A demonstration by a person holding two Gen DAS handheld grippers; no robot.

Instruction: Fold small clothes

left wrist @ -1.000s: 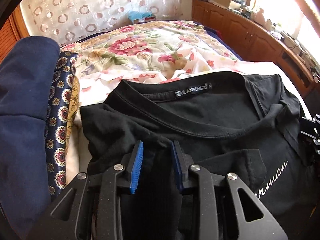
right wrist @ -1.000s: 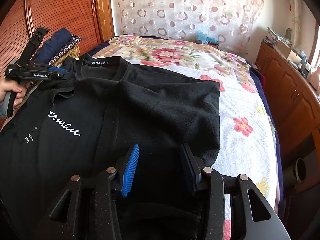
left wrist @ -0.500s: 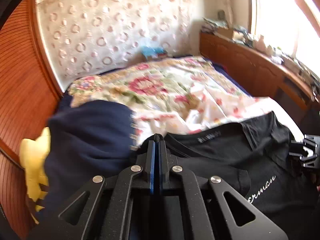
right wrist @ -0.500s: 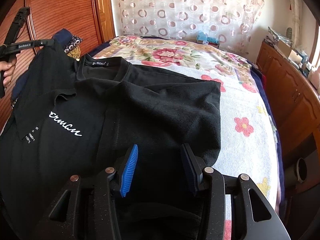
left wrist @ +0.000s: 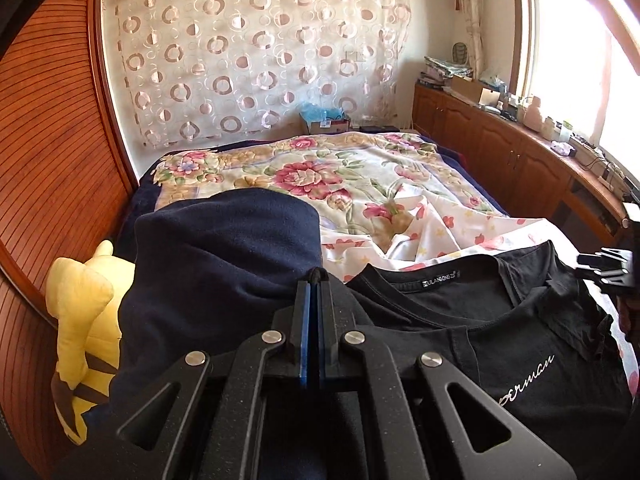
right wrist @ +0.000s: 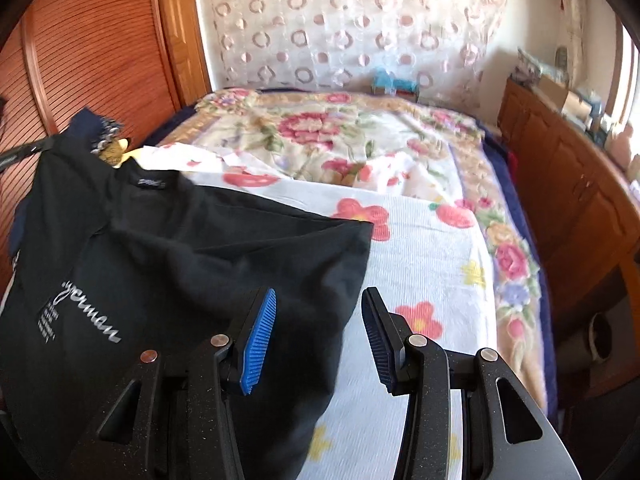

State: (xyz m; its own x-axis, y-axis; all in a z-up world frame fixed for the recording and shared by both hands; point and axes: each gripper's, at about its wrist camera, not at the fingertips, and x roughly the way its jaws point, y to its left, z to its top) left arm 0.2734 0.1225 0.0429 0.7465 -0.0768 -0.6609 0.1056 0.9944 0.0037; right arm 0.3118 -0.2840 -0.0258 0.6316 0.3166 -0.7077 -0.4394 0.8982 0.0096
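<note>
T-shirt [left wrist: 500,344] corner pinched in clenched left tool [left wrist: 315,320], beside released right tool [right wrist: 316,336]

Surfaces: cloth, wood, plastic, metal.
Black T-shirt [left wrist: 460,312]: matt knit cloth. Bedspread [left wrist: 320,176]: soft floral cloth. Wardrobe door [left wrist: 44,152]: ribbed, satin-finished wood. Right gripper [right wrist: 316,332]: grainy matt black plastic, ridged blue pads, bright metal rivets.
</note>
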